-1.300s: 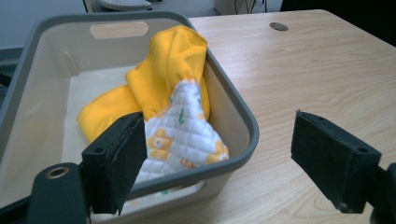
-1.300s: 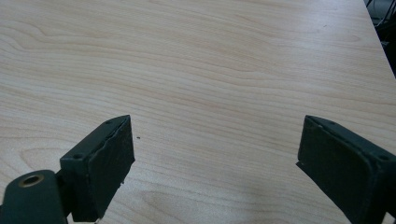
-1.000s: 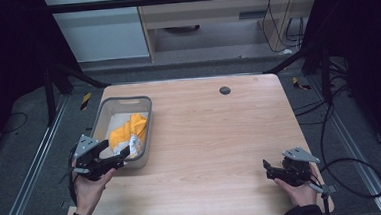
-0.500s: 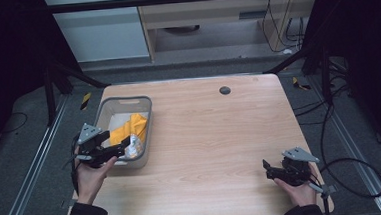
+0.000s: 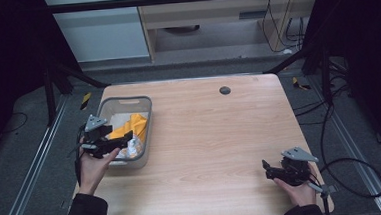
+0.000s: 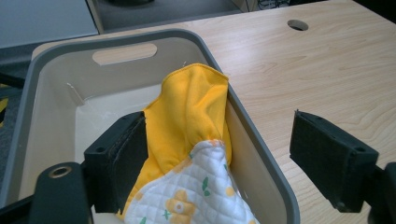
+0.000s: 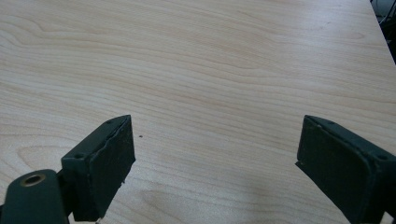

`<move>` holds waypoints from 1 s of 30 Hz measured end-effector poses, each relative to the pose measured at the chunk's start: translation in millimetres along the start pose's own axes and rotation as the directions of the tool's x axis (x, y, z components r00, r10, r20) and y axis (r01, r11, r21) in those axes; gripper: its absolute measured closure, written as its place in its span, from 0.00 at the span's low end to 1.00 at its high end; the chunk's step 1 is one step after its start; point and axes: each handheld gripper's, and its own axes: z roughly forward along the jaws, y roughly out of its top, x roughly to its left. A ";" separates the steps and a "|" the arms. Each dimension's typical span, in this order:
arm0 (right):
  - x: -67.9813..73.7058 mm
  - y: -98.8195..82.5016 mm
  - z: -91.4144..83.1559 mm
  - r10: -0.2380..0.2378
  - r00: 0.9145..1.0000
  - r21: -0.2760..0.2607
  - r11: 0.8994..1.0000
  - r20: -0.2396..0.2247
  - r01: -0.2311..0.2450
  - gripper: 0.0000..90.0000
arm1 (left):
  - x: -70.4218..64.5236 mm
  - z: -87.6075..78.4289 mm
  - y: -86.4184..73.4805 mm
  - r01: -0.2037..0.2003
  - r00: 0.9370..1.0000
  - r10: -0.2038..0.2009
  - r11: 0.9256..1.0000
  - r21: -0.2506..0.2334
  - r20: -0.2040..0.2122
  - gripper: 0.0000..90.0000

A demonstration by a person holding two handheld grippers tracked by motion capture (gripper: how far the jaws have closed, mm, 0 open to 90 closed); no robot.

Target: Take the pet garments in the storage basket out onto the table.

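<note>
A grey plastic bin (image 5: 124, 99) stands at the table's left side. In it lies a yellow cloth (image 5: 135, 125) with a white quilted, flower-printed side (image 6: 196, 196). My left gripper (image 5: 122, 141) hovers over the bin's near right part and is open. In the left gripper view (image 6: 219, 158) one jaw is inside the bin against the yellow cloth (image 6: 187, 121), and the other is outside the bin wall (image 6: 261, 154), over the table. My right gripper (image 5: 266, 170) is open near the table's front right corner, with bare wood between its jaws (image 7: 210, 163).
A round cable hole (image 5: 224, 90) sits in the light wooden table (image 5: 210, 136) near the far edge. Dark frame legs and cables surround the table on the floor. The bin has a handle slot (image 6: 124, 52) in its far wall.
My left gripper has moved forward from the bin's near left corner to over its near right part, straddling the wall by the cloth. The right gripper has stayed put.
</note>
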 end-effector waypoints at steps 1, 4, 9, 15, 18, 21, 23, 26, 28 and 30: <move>0.2 0.1 -0.2 0.001 1.000 -0.001 1.000 -0.001 -0.001 0.12 | 0.2 1.5 1.0 -0.001 1.000 0.001 1.000 0.009 -0.001 0.21; 0.0 0.3 0.0 0.003 1.000 0.000 1.000 -0.001 -0.003 0.13 | 0.3 4.7 4.2 -0.012 1.000 0.012 1.000 0.029 -0.005 0.21; 0.0 0.3 0.6 0.000 1.000 0.004 1.000 0.000 0.000 0.13 | 0.5 10.1 7.9 -0.022 1.000 0.022 0.998 0.060 -0.006 0.21; -0.2 0.3 1.0 0.000 1.000 0.006 1.000 -0.004 0.000 0.13 | 1.2 18.1 10.3 -0.046 0.999 0.048 0.993 0.110 -0.013 0.21; -0.5 0.3 1.3 -0.003 1.000 0.007 1.000 -0.003 0.003 0.13 | 1.6 22.1 10.4 -0.055 0.998 0.058 0.989 0.136 -0.015 0.22; -0.6 0.3 1.5 -0.003 1.000 0.006 1.000 -0.003 0.003 0.13 | 2.3 24.3 10.4 -0.055 0.998 0.058 0.987 0.152 -0.018 0.22; -0.4 0.3 1.7 -0.001 1.000 0.008 1.000 -0.003 0.001 0.13 | 3.0 26.3 10.3 -0.055 0.998 0.059 0.985 0.167 -0.021 0.22; -0.4 0.3 1.8 -0.001 1.000 0.009 1.000 -0.004 0.001 0.13 | 3.9 29.2 10.0 -0.049 0.998 0.054 0.981 0.185 -0.021 0.23; -0.7 0.3 2.0 -0.004 1.000 0.009 1.000 -0.005 0.004 0.13 | 4.2 30.8 9.7 -0.053 0.998 0.058 0.978 0.200 -0.019 0.23; -0.6 0.3 2.2 -0.003 1.000 0.012 1.000 -0.007 0.004 0.13 | 4.3 32.5 9.2 -0.055 0.998 0.060 0.976 0.211 -0.016 0.23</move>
